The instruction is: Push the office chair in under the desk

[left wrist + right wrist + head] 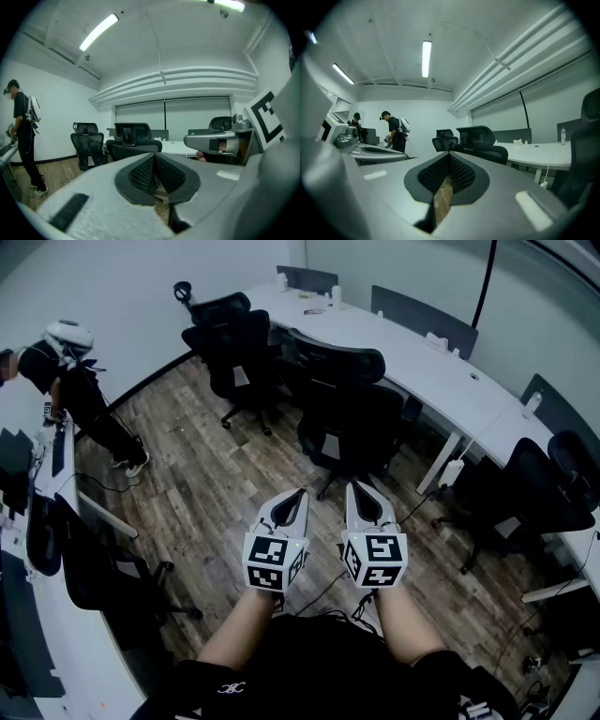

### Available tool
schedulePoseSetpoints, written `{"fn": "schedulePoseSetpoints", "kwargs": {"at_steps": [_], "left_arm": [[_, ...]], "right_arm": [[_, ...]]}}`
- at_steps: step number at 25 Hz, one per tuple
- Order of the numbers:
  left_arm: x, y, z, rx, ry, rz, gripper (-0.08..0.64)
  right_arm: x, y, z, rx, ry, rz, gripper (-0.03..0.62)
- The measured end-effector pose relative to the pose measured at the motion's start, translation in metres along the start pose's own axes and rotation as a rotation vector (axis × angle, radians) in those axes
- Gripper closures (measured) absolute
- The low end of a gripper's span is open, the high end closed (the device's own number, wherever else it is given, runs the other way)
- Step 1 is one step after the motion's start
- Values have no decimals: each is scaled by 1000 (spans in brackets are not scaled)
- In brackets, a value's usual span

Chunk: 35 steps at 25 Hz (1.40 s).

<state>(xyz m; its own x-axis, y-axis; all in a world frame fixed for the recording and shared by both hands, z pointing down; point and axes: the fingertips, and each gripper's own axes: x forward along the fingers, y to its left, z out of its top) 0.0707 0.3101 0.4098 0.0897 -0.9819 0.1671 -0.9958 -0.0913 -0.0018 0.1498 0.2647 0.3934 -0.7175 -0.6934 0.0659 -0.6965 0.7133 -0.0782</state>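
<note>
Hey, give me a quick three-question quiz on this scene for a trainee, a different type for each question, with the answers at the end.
1. True or false: the left gripper and the right gripper are both shut and empty.
2. The nearest office chair is: A) upright on the wood floor, in front of the white desk; B) lying on its side; C) on top of the desk.
3. In the head view, on which side does the standing person appear?
Key: 1 true; 2 A; 3 left.
</note>
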Motion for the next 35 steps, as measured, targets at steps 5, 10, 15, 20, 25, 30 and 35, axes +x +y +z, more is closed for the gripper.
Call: {"fn": "schedulePoseSetpoints", "kwargs": {"at_steps": [5,10,15,20,25,30,35], "left_arm": [[2,-9,-2,5,2,4,554],[2,-18,-7,-9,12,14,554],[3,-27,-12,-16,20,26,554],[10,-27,-14,-13,24,34,554],[27,-21,-13,-7,19,33,554],[56,-4,-9,-1,10,22,554],[97,30,-4,1,3,0,554]], "right_arm": [[-7,-5,-3,1,3,2,586],[-14,-9,-6,4,3,14,584],[-20,-16,-10,1,11,23,584],[-17,-23,-13,0,19,23,584],[-4,-32,-18,-23,29,16,584],[24,-46,-16,-40,25,-4,584],[73,-59,-16,-50,24,-39,583]]}}
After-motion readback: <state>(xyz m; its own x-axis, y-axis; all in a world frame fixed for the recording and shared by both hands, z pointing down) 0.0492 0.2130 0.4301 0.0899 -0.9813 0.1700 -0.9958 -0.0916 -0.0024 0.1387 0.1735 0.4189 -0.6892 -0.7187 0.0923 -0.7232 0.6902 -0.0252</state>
